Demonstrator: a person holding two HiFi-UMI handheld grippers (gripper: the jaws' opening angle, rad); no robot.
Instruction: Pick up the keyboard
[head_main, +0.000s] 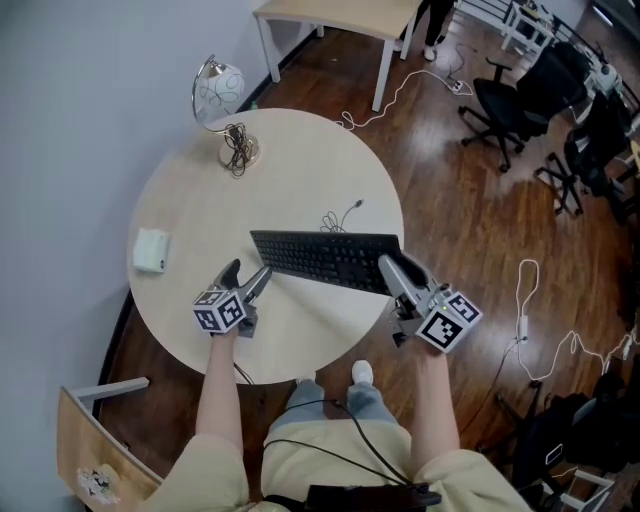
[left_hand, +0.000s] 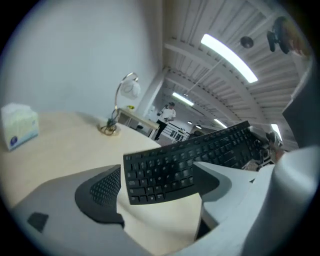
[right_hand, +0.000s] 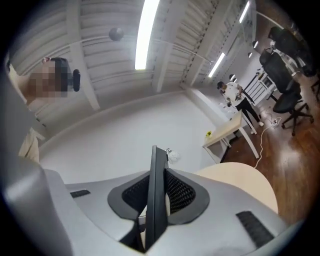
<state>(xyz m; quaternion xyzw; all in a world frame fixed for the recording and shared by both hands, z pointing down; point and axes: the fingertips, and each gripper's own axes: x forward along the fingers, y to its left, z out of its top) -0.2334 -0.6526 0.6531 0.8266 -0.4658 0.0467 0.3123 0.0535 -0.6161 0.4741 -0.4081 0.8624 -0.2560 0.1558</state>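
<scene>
Head view: keyboard (head_main: 325, 260) over table (head_main: 190, 210) centre, right gripper (head_main: 395, 265) clamping its 3 o'clock end.
Left gripper view: left gripper (left_hand: 155, 195) gaping, corner between jaws, unpressed; squeeze before lifting.
Right gripper view: pinched edge-on, so keep level.

The head view looks steeply down from well above the round table (head_main: 200, 210). The left gripper view sits low and close over the tabletop, facing across the keyboard (left_hand: 190, 160) toward the lamp (left_hand: 131, 89) and wall (left_hand: 75, 55). The right gripper view faces level, the keyboard edge-on right against it. All three share keyboard and table.
</scene>
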